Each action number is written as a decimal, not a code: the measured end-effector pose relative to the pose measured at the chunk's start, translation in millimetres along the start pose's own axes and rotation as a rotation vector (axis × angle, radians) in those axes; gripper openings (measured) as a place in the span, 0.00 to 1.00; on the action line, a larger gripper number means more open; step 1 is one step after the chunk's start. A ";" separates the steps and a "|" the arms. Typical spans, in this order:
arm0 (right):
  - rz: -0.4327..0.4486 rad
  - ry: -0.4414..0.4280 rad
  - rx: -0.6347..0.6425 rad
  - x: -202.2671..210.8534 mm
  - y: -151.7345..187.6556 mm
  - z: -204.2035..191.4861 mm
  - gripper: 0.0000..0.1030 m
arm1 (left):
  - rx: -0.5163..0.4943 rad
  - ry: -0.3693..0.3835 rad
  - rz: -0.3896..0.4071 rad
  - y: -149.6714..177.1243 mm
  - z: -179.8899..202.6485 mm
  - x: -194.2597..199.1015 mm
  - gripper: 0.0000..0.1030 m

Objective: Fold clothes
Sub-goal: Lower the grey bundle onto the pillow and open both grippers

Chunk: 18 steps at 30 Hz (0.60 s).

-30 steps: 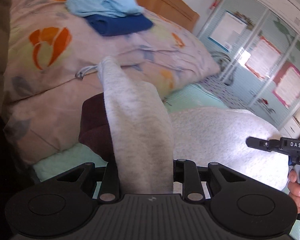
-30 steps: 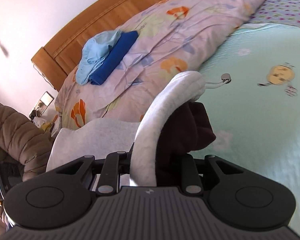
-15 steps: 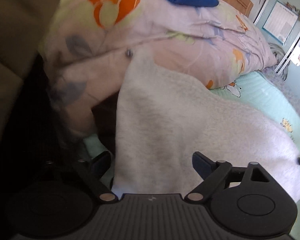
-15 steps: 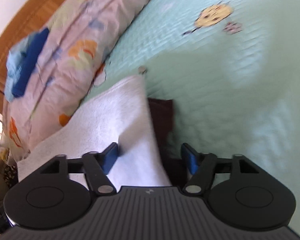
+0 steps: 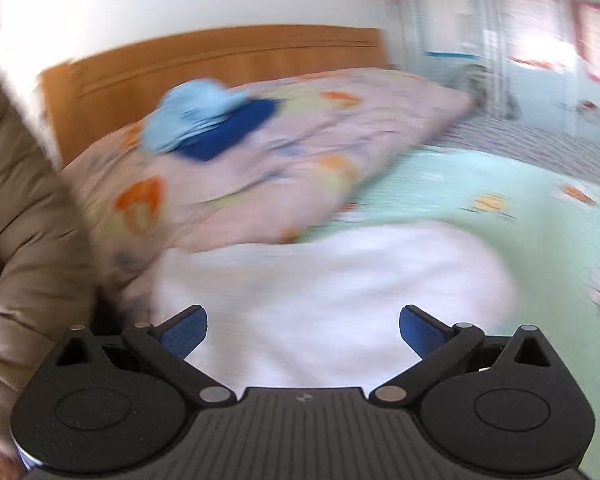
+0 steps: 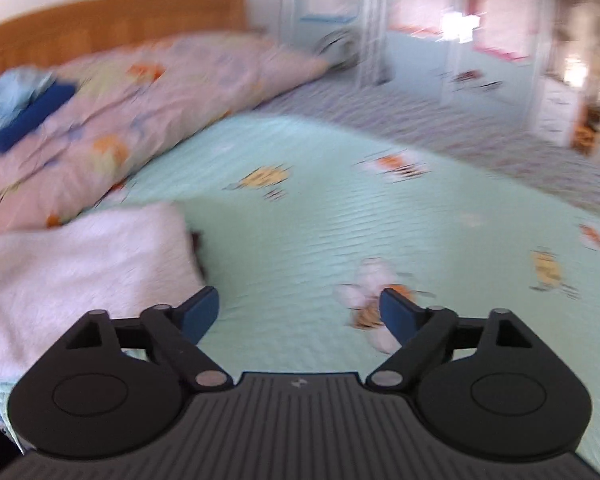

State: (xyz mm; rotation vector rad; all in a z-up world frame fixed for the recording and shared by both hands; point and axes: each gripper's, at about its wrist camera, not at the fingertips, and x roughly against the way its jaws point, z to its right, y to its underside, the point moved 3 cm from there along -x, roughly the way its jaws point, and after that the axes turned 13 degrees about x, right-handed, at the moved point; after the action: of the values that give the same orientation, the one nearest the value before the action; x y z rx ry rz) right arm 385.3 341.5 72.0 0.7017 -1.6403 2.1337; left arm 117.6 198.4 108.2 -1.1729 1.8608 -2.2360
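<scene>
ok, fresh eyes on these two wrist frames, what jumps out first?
The light grey garment lies folded on the mint-green bedsheet, right in front of the left gripper, whose jaws have just been opening and hold nothing. The right gripper has just been opening too, over bare sheet, with the garment off to its left. Behind, a light blue garment sits on a dark blue one atop the floral quilt.

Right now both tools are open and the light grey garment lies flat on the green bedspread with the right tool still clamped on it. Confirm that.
Wrong: the right tool grips nothing. The right wrist view shows it open over the green bedspread, the light grey garment lying beside it. The left tool is open too.
</scene>
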 end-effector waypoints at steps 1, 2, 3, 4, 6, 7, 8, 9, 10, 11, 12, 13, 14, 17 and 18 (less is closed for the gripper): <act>0.011 0.038 -0.021 13.3 6.7 8.3 0.89 | -0.032 0.022 0.000 6.8 22.1 12.8 0.99; 0.021 0.078 -0.037 30.0 14.8 18.3 0.89 | -0.070 0.042 0.000 14.1 44.7 25.8 0.99; 0.031 0.117 -0.053 46.7 22.8 28.4 0.89 | -0.111 0.061 0.008 21.8 64.4 39.2 0.99; 0.038 0.150 -0.059 62.0 30.7 38.3 0.90 | -0.151 0.080 0.016 29.5 84.1 52.5 0.99; 0.057 0.205 -0.070 91.4 46.9 59.5 0.92 | -0.202 0.128 0.044 42.3 113.4 81.2 0.99; 0.064 0.228 -0.086 103.6 55.0 70.4 0.93 | -0.227 0.152 0.058 48.7 128.0 95.6 0.99; 0.072 0.251 -0.102 115.8 63.1 81.3 0.93 | -0.236 0.193 0.062 53.6 140.3 110.1 0.99; 0.079 0.274 -0.118 128.1 71.2 92.2 0.94 | -0.238 0.230 0.058 57.8 150.6 119.7 0.99; 0.087 0.297 -0.134 140.3 79.3 103.2 0.95 | -0.244 0.263 0.056 62.1 160.5 131.9 0.99; 0.092 0.318 -0.150 153.0 89.6 114.9 0.95 | -0.251 0.295 0.054 66.3 170.5 144.1 0.99; 0.093 0.337 -0.161 160.5 97.3 121.4 0.95 | -0.266 0.322 0.052 72.1 180.1 154.6 0.99; 0.090 0.354 -0.171 166.8 104.2 127.0 0.95 | -0.281 0.348 0.051 77.8 189.8 165.1 0.99; 0.088 0.369 -0.179 172.2 111.6 133.0 0.95 | -0.290 0.371 0.044 82.9 196.2 172.8 0.99; 0.093 0.421 -0.199 190.0 130.7 149.0 0.95 | -0.311 0.428 0.037 98.3 210.9 196.6 0.99; 0.096 0.433 -0.204 193.2 133.5 151.6 0.95 | -0.319 0.435 0.042 102.1 212.7 202.0 0.99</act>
State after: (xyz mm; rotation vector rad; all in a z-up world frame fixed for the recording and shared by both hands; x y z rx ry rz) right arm 179.0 156.8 110.3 0.0895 -1.6368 1.9648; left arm 41.3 -101.7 132.3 -0.6898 2.4451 -2.3807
